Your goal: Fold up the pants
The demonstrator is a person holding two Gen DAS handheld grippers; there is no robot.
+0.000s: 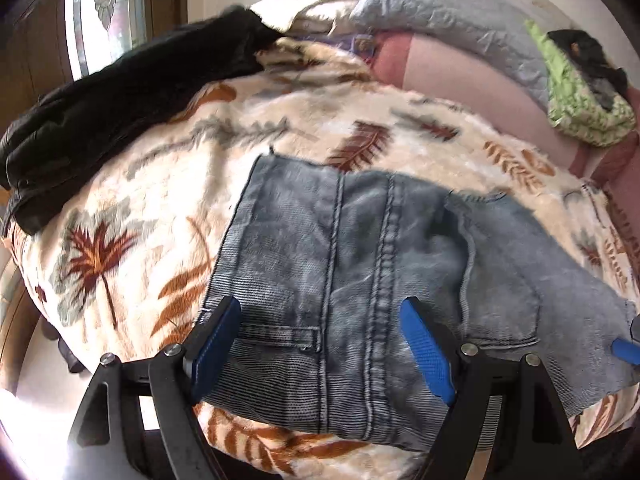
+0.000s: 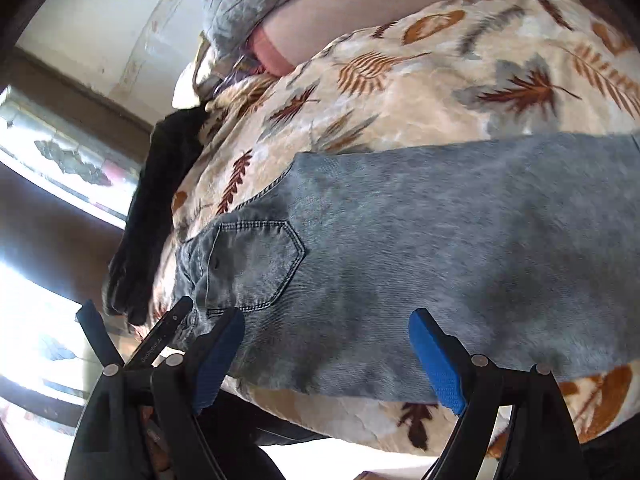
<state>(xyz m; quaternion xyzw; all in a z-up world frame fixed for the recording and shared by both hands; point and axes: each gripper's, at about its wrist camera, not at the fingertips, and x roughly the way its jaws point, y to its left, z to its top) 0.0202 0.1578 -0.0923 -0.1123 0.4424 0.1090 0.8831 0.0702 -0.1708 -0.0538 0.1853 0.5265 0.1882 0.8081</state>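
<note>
Faded blue denim pants [image 1: 360, 264] flat on leaf-print fleece blanket [image 1: 132, 208] on bed; left gripper [image 1: 324, 344], right gripper [image 2: 328, 356] jaws wide, empty, above denim; risk: pinching blanket along with cloth, dragging fold crooked.

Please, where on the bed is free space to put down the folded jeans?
Free: the leaf-print blanket between the black garment and the grey-blue denim jeans. Crowded: the far edge, with grey pillow and green cloth.
</note>
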